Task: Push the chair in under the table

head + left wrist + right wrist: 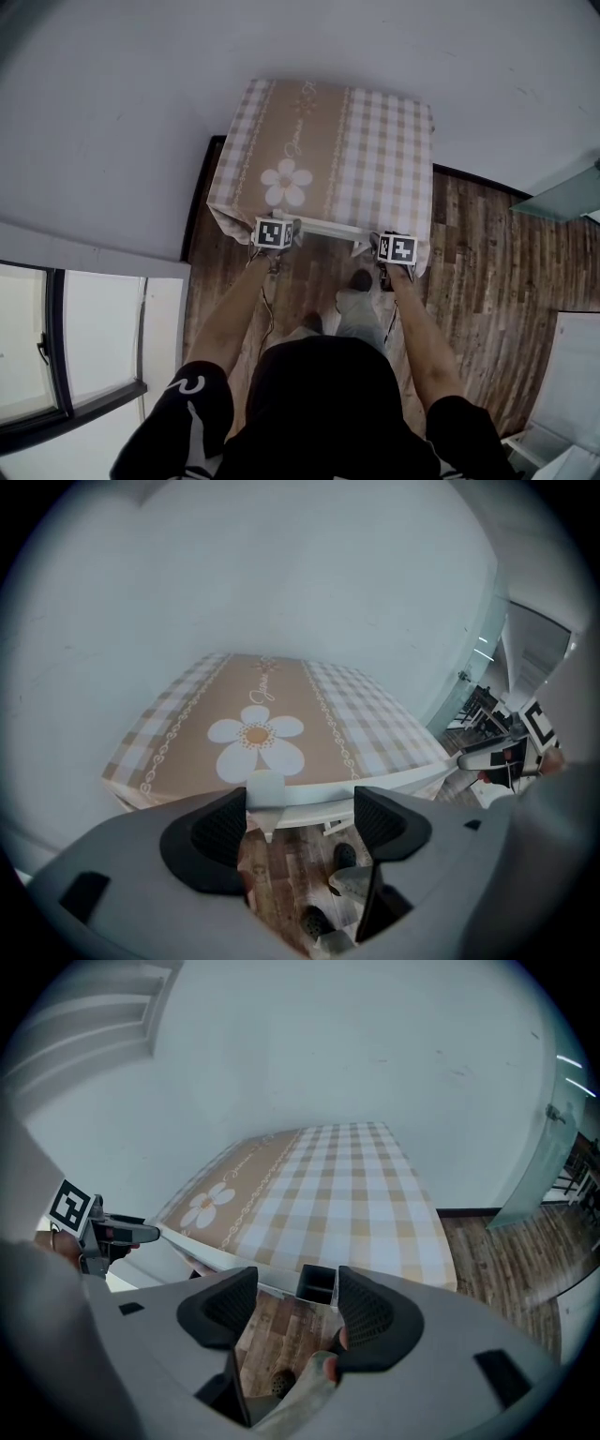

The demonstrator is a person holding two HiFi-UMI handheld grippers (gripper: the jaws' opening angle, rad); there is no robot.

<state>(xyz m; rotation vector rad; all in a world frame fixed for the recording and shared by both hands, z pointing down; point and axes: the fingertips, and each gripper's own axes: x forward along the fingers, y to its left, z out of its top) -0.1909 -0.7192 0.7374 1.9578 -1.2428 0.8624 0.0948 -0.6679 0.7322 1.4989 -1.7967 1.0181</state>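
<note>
Both left gripper and right gripper are held unclenched astride the chair's posts. Tablecloth script is unreadable; one hollow post end is shown only in the right gripper view.

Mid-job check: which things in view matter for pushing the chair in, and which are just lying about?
Job: chair, table, left gripper, right gripper.
Lying about: window, glass panel.
</note>
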